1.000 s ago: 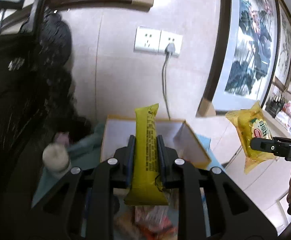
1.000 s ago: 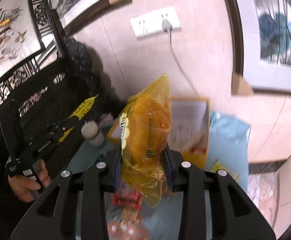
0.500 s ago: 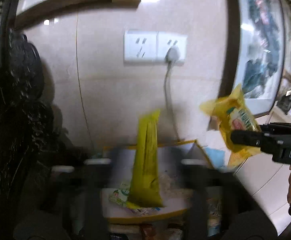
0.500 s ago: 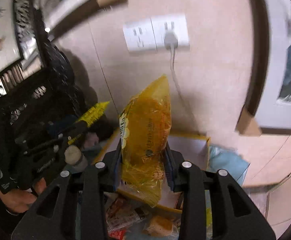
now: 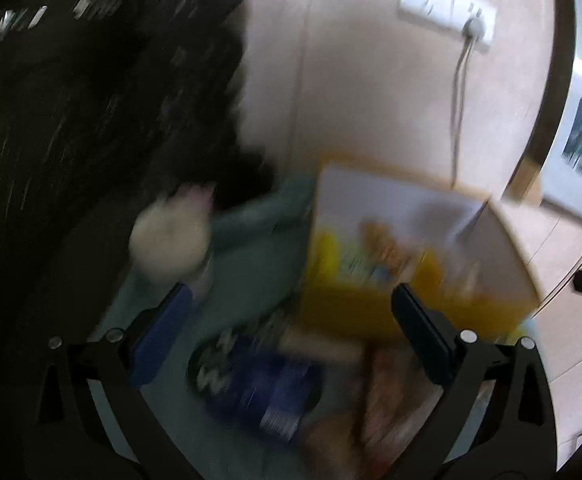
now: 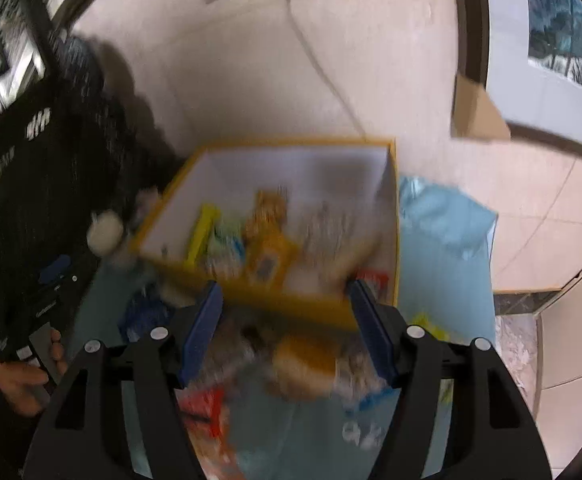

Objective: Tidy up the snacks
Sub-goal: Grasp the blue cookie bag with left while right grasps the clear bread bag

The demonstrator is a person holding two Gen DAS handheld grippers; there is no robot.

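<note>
A: Where are the snacks found?

B: Several packets [image 6: 267, 240] are seen lying in the yellow-rimmed box [image 6: 291, 148], among them a yellow stick at nine o'clock and an orange-yellow pack at the middle. More wrappers [image 6: 303, 364] are scattered on the blue cloth [image 6: 443, 280] at the box's six o'clock; a dark blue pack [image 5: 263, 392] is made out there, though blurred.

A: And the tongs?

B: The left gripper [image 5: 291, 320] is spread to its widest, and nothing is held between its pads. The right gripper [image 6: 285, 320] is caught opening, with nothing gripped. A white-capped bottle [image 6: 105, 232] is seen at the box's nine o'clock, and a wall socket [image 5: 447, 14] at twelve.
</note>
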